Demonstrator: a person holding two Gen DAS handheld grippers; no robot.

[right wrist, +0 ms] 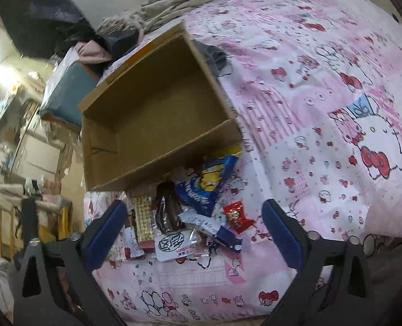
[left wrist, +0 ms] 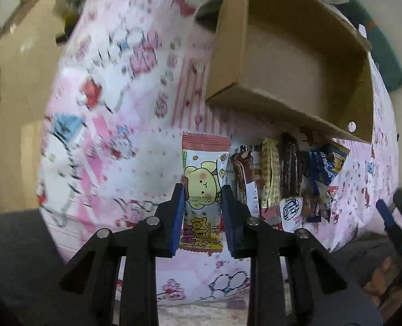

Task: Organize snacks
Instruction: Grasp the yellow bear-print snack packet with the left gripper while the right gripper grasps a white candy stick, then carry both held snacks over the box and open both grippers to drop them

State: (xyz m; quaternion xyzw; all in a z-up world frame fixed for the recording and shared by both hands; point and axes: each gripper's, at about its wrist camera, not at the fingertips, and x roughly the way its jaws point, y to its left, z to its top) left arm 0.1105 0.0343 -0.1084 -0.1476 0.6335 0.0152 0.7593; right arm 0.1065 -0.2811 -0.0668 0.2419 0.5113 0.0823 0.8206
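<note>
Left wrist view: my left tool [left wrist: 203, 203] is clamped on the bear snack packet [left wrist: 201, 179] at centre frame, blue pads pressing both long edges, packet lying flat on the pink bed cover [left wrist: 114, 108]. Risk: the pads only pinch thin film at the edges, so it could crumple or slip out on the lift; pads may also catch the bed cover underneath and drag it up w/ the packet. Packet is white w/ a yellow bear, pink crimped ends, looks light and soft. To its right the other snacks [left wrist: 288, 179] sit in a tight row, first one touching or just beside my right pad, so it could get nudged. Cardboard box [left wrist: 296, 62] is upper right, empty, its near wall overhanging the snacks.

Right wrist view: my right tool [right wrist: 194, 233] is wide open, nothing held, bracketing the snack pile at lower centre. Risk: too many items between the pads, so closing here prob grabs several or none cleanly. Blue chip bag [right wrist: 209, 182] lies against the box [right wrist: 157, 103] wall, small red packet [right wrist: 237, 213] sits apart toward the right.
</note>
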